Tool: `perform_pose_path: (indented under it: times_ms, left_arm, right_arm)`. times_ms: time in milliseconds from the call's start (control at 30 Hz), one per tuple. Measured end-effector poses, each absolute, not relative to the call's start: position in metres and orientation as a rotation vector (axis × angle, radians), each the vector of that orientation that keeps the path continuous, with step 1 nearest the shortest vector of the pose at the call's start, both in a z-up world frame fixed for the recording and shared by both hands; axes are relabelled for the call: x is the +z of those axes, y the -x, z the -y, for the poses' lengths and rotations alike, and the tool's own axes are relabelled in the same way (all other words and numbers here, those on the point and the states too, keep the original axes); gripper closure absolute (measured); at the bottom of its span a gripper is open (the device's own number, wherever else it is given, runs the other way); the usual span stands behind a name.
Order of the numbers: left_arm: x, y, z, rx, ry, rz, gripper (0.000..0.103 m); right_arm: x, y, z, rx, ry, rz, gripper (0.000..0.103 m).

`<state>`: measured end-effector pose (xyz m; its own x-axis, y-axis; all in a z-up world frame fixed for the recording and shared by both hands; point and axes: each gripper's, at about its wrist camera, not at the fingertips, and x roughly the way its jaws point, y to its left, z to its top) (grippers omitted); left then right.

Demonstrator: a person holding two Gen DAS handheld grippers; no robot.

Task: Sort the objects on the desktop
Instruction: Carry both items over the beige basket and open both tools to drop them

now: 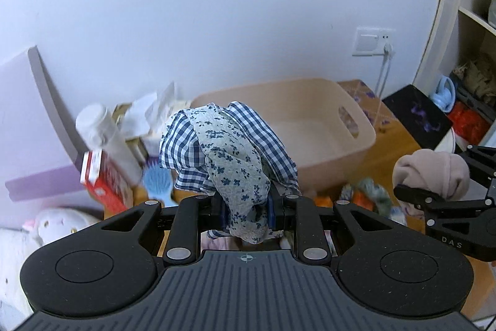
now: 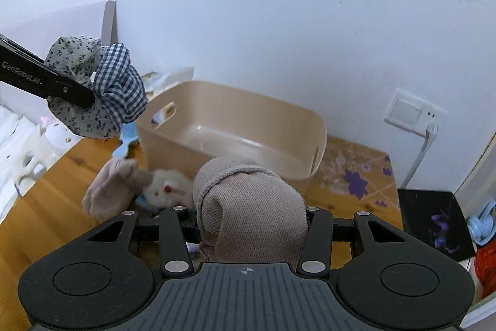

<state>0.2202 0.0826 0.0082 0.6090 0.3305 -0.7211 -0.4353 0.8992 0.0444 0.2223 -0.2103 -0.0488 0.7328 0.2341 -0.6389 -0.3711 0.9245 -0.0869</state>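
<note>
Above the wooden desk (image 2: 46, 185), the left gripper (image 1: 246, 208) pinches a bunched blue gingham and floral cloth (image 1: 229, 145) short of the beige plastic bin (image 2: 235, 129), whose open top faces up by the white back wall (image 2: 279, 20). Right of it, the right gripper (image 2: 252, 216) clamps a taupe knitted cloth (image 2: 251, 207) over the bin's near rim.

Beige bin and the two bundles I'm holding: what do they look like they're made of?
Beige bin: likely molded plastic, smooth with a soft sheen and cut-out handles. Blue patterned bundle in the left gripper: thin woven cloth, probably cotton; gingham and floral prints, crumpled folds. Taupe bundle in the right gripper: knit fabric with a visible ribbed weave and stitched hem.
</note>
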Motion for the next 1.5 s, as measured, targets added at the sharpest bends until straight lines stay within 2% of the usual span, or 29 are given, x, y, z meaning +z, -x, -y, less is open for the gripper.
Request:
perform_pose_path:
  times_ms: [633,967,1233,1333,1367,1400,1500]
  left_arm:
    - [-0.014,-0.314,-0.104,0.487,0.107,-0.824,0.08]
    - [-0.059,-0.366,-0.112,0.497,0.124,-0.911,0.08]
    - [-0.097,-0.377,-0.122,0.494,0.232,-1.013,0.078]
    - [-0.101,-0.375,-0.122,0.5,0.249,-1.021,0.069]
    - [-0.1,-0.373,-0.123,0.497,0.258,-1.014,0.062]
    - [-0.099,-0.371,-0.123,0.487,0.265,-1.011,0.052]
    - [-0.093,-0.364,-0.121,0.464,0.267,-0.991,0.039]
  right_arm:
    - [-0.054,-0.331,0.227,0.334,0.212,-0.627,0.059]
    - [-0.088,-0.385,0.218,0.327,0.295,-0.708,0.059]
    - [-0.105,-0.397,0.206,0.347,0.335,-0.767,0.056]
    - [-0.108,-0.399,0.202,0.347,0.343,-0.787,0.052]
    - [-0.109,-0.394,0.2,0.344,0.339,-0.788,0.048]
    - [-0.107,-0.395,0.201,0.343,0.329,-0.788,0.04]
    - [-0.105,-0.393,0.204,0.341,0.29,-0.788,0.032]
